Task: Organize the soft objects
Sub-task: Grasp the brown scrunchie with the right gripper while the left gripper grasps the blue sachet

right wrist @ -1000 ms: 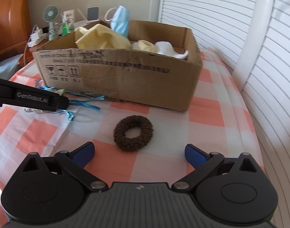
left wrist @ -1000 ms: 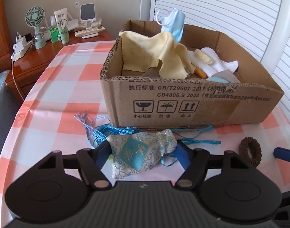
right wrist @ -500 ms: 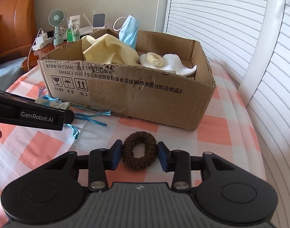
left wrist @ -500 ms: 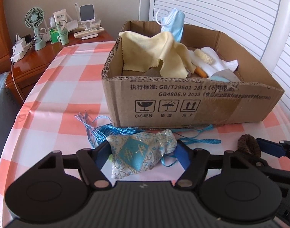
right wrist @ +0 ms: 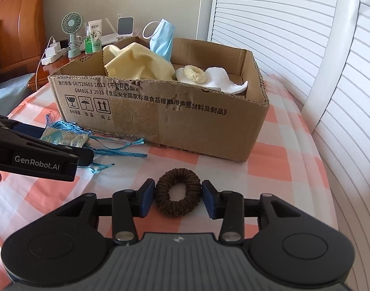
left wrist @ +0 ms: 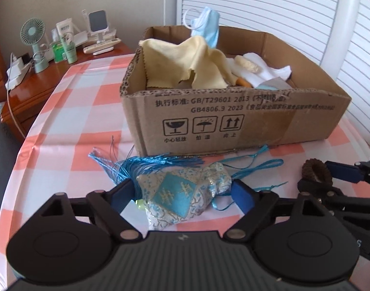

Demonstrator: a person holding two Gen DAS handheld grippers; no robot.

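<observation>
— While both grippers are hanging low in front of the cardboard box (right wrist: 160,121), what are they gripping?

— The left gripper (left wrist: 182,192) is clenching the embroidered blue sachet (left wrist: 182,194), tassels (left wrist: 158,162) trailing on the checked tablecloth (left wrist: 70,111). The right gripper (right wrist: 177,197) is pinching the brown scrunchie (right wrist: 177,195) by its sides.

— Why there?

— I'm guessing each is bound for the box, where the yellow cloth (right wrist: 138,63) and blue face mask (right wrist: 163,38) are already lying.

- Left wrist view looks low across the table, close behind the left gripper (left wrist: 183,194), toward the cardboard box (left wrist: 233,121).
- Right wrist view sits further right, facing the same box (right wrist: 160,118); both share it.
</observation>
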